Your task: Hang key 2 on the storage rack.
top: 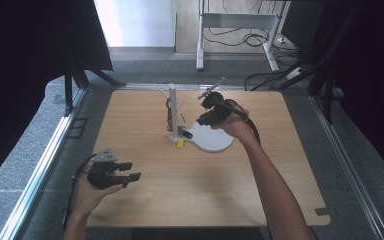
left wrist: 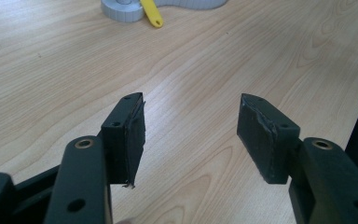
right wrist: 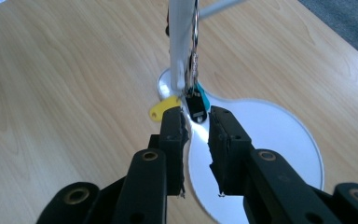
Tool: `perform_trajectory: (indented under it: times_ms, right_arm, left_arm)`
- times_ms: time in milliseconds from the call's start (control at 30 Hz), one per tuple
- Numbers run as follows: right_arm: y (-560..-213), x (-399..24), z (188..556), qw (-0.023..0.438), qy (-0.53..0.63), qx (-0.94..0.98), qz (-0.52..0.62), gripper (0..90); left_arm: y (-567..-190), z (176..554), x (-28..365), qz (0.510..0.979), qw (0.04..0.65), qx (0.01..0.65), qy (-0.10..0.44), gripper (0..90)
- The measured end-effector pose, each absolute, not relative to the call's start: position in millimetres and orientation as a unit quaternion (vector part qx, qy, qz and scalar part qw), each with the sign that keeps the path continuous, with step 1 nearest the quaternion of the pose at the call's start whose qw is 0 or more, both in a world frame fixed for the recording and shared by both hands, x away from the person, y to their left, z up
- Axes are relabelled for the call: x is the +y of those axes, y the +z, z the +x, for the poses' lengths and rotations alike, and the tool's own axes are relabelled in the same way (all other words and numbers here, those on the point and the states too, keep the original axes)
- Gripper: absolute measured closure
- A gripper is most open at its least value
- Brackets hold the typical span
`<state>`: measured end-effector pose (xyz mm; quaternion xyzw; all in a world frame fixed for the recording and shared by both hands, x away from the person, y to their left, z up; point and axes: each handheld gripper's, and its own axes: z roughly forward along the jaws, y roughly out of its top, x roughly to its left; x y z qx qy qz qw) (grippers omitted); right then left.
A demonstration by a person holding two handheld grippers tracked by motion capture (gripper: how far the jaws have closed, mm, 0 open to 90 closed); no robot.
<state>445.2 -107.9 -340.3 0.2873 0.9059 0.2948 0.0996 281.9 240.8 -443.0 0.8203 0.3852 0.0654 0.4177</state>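
Table: light wood board; everything in use sits at its far middle, at about 12 o'clock from my seat.
Stand: white post, upright on a round foot that joins a wider white plate spreading toward 3 o'clock; thin pegs angle off the post. I judge the post is there to hang things clear of the table.
Key bunch: hangs from a peg by a ring and chain, close against the post. Long axis vertical, pointing straight down under its own weight; black fob is lowest, with a teal tag just behind it, ending just above the foot.
Yellow tag: lies flat on the table touching the foot, long axis running out toward 7 o'clock in the high view.
Right gripper: mine, aimed at the post from 3 o'clock; jaws slightly apart, either side of the black fob's lower end, pads not pressing on it as far as I can tell. Nothing held.
Left gripper: mine, parked at 8 o'clock near the table's near edge, jaws wide apart and empty; I judge it is held back to keep clear.
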Motion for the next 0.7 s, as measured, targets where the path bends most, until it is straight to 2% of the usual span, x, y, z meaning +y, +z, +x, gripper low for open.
perform_trajectory:
  times_ms: [333,500,700]
  right_arm:
    - [-362,-157,404,0.107,0.33,0.89,0.297,63.3]
    - [-383,-183,383,0.106,0.335,0.885,0.306,56.4]
    - [-414,-203,361,0.102,0.342,0.879,0.318,53.3]
  left_arm:
    - [-446,282,236,0.823,0.411,0.386,0.065,42.0]
    - [-447,282,234,0.826,0.404,0.387,0.064,41.8]
    - [-449,282,232,0.828,0.399,0.39,0.063,41.4]
